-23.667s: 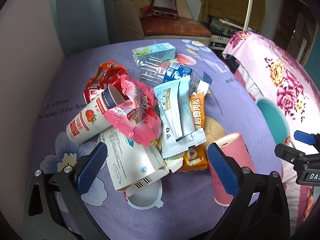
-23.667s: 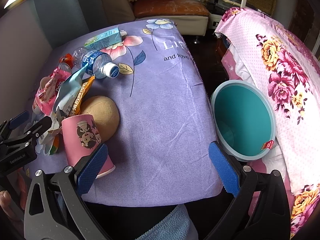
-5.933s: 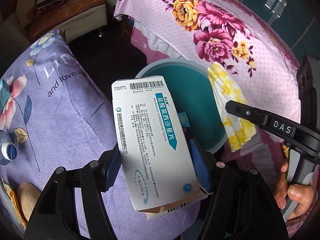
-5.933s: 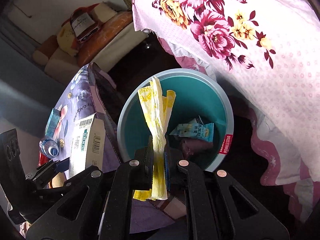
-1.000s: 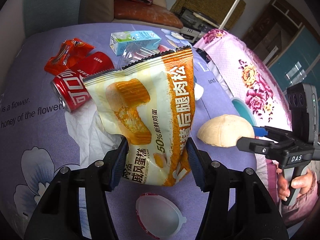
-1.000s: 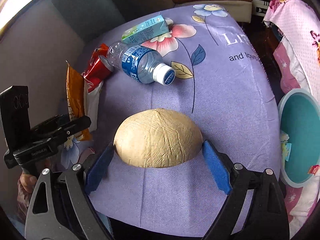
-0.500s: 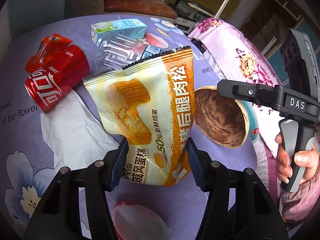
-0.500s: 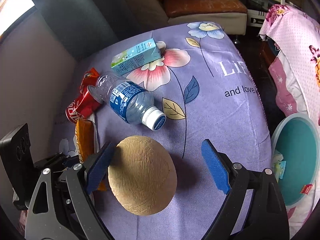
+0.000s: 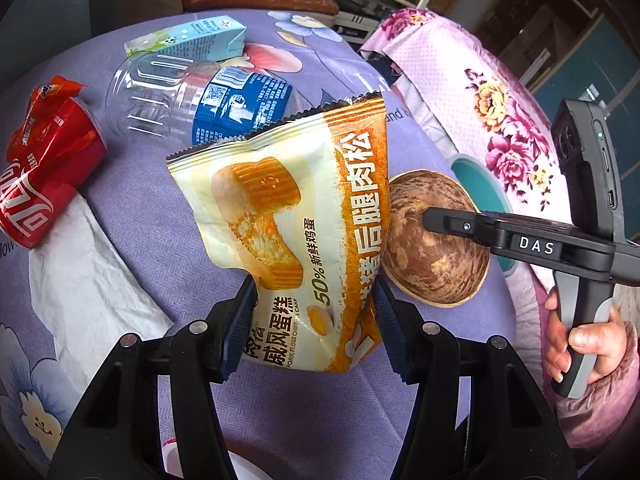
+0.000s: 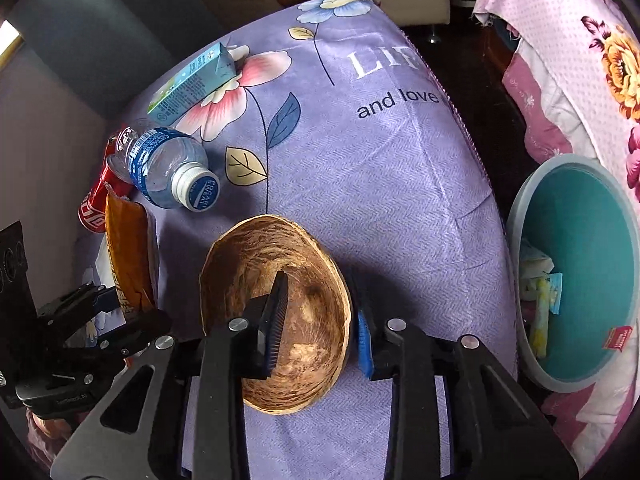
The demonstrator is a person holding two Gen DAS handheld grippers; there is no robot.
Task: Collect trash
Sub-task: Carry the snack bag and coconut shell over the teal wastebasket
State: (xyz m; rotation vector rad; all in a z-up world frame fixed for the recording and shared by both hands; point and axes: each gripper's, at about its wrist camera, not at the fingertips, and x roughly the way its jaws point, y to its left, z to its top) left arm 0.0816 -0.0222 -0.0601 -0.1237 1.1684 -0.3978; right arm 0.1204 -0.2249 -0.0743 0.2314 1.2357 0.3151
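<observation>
Purple-clothed table (image 10: 400, 184) below: my left jaws clamp the snack bag (image 9: 296, 232), my right jaws pinch the coconut shell's (image 10: 276, 312) rim. Next, carry both rightward to the bin (image 10: 580, 264).

We read "50%" and "PORK FLOSS CHIFFON CAKE", beside large Chinese characters, on the cake wrapper (image 9: 304, 240) clamped in the left gripper (image 9: 312, 320). The right gripper (image 9: 532, 246) carries "DAS" in white on its black side. The crushed red can (image 9: 36, 196) shows white Coca-Cola script in Chinese. The purple tablecloth (image 10: 380, 168) bears "LIF", cut off, and "and love". The water bottle (image 10: 168, 168) cap reads "POCARI SWEAT"; its blue label print is too small for us.
</observation>
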